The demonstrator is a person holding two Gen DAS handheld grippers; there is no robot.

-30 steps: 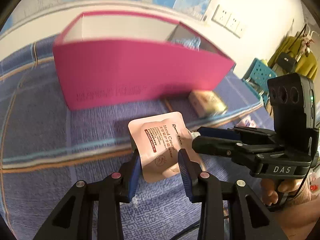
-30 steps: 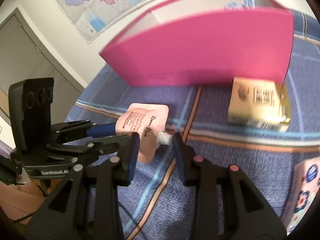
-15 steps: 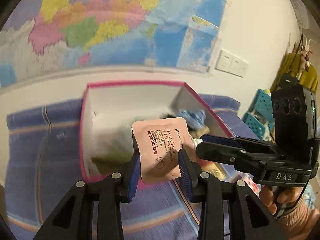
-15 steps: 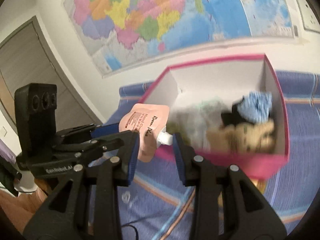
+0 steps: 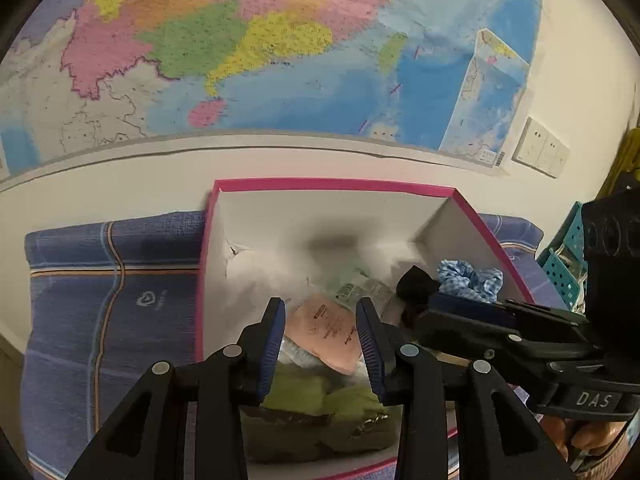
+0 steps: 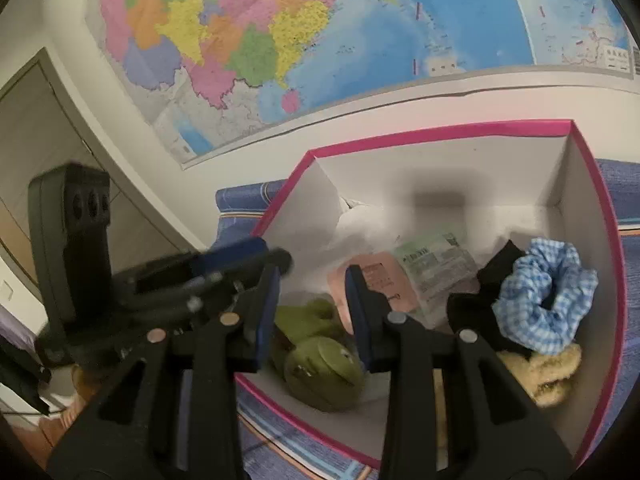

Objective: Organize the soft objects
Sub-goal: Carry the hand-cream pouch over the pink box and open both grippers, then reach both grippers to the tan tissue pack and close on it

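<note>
The pink hand cream pouch lies loose inside the pink box, leaning on a green-white packet. My left gripper hovers over the box's near side, jaws apart, with no pad touching the pouch below. My right gripper hangs beside it over the same corner, also open and empty. A green plush, a blue gingham scrunchie, a black soft item and a beige plush also fill the box.
The box stands on a blue patterned cloth against a wall with a large map. Wall sockets and a teal basket are at the right. A door is at the left. A hand grips the right tool.
Both grippers rose from the cloth and moved over the box. The pouch, held between them in the earlier frames, now lies inside the box.
</note>
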